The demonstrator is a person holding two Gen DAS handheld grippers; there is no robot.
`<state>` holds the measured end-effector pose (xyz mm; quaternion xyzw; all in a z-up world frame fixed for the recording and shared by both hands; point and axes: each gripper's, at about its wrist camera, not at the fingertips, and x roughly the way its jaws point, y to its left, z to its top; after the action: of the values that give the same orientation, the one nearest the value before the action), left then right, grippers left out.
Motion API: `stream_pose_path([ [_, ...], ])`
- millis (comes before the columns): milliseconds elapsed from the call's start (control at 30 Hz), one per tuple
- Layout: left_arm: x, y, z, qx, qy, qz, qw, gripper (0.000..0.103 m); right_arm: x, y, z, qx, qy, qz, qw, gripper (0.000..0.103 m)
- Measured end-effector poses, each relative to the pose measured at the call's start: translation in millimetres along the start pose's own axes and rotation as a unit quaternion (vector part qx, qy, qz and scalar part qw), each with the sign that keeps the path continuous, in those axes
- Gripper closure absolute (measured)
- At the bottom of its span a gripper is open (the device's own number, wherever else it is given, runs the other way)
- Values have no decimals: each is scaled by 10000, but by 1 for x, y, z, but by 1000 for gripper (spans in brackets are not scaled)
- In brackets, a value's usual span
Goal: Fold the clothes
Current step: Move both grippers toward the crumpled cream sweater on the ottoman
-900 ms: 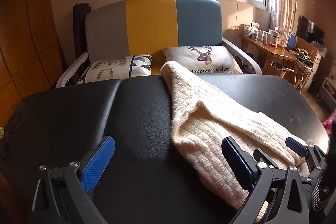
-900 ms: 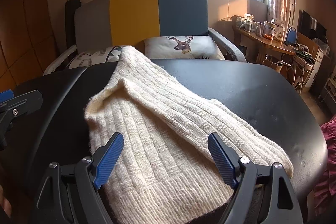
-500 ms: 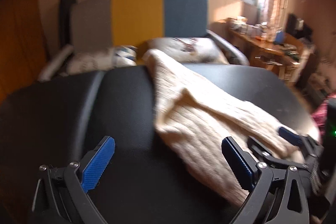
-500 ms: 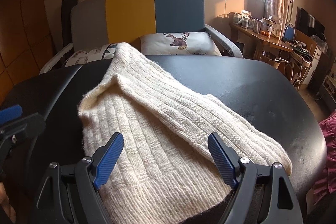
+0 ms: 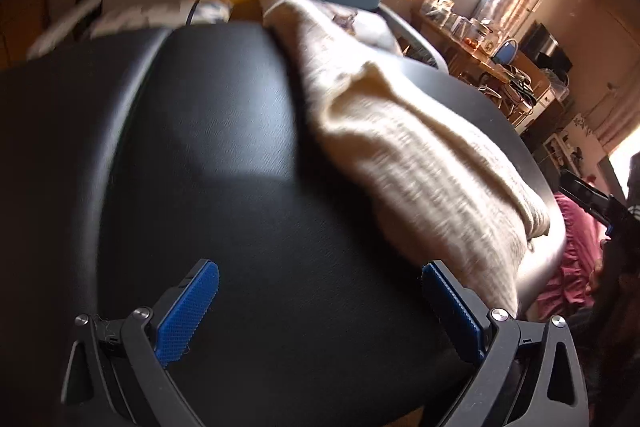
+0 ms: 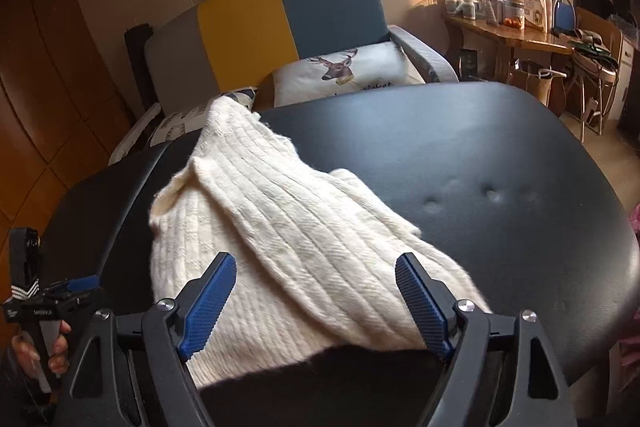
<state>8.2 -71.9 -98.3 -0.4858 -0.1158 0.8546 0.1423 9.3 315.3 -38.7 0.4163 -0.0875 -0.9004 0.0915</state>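
- The table (image 6: 460, 155) is a big black padded top and takes up most of both views. Behind it there's a sofa (image 6: 280, 15) in grey, yellow and blue with a deer pillow (image 6: 344, 71) on the seat.
- The sweater (image 6: 280, 239) is cream ribbed knit. It lies diagonally across the table, far end up by the sofa side, near end right at the front edge. One layer is lapped over another with a raised ridge between them, so to me it looks partly folded, not finished.
- Right gripper (image 6: 316, 291): jaws wide apart, nothing held, hanging over the near end of the sweater. Can't tell if the pads actually touch the knit.
- Left gripper (image 5: 320, 303): jaws also wide apart and empty, over bare table, with the sweater just beside its right-hand pad. That view is blurry, so don't trust fine detail there.
- A hand (image 6: 40, 347) on the left gripper's handle shows at the bottom left of the right view.
- How I'd do the next bit: pick up the near hem at two spots well apart, one per gripper, so it lifts flat and doesn't bunch.
- Pinch all the layers at the edge. Thick knit slides, and grabbing only the top layer would pull the fold apart.
- Carry it over low and even, then lay it down square on the far half.
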Motion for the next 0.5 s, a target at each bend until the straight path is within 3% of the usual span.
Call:
stream_pose_path([
  [133, -3, 22, -3, -332, 82, -79, 9994, 0, 0, -45, -8, 76, 442, 20, 9990, 19],
  [300, 0, 6, 4, -168, 184, -156, 9996, 0, 31, -77, -18, 256, 882, -85, 9957, 23],
  [400, 4, -22, 14, 227, 237, -250, 9991, 0, 53, -79, -26, 266, 1309, -172, 9909, 55],
  [433, 6, -35, 19, 356, 253, -335, 9985, 0, 53, -77, -30, 302, 1294, -157, 9910, 87],
  [467, 7, -47, 24, 483, 267, -436, 9975, 0, 53, -75, -34, 337, 1278, -141, 9911, 96],
  [500, 9, -60, 29, 609, 281, -537, 9963, 1, 51, -71, -38, 349, 1239, -94, 9916, 96],
])
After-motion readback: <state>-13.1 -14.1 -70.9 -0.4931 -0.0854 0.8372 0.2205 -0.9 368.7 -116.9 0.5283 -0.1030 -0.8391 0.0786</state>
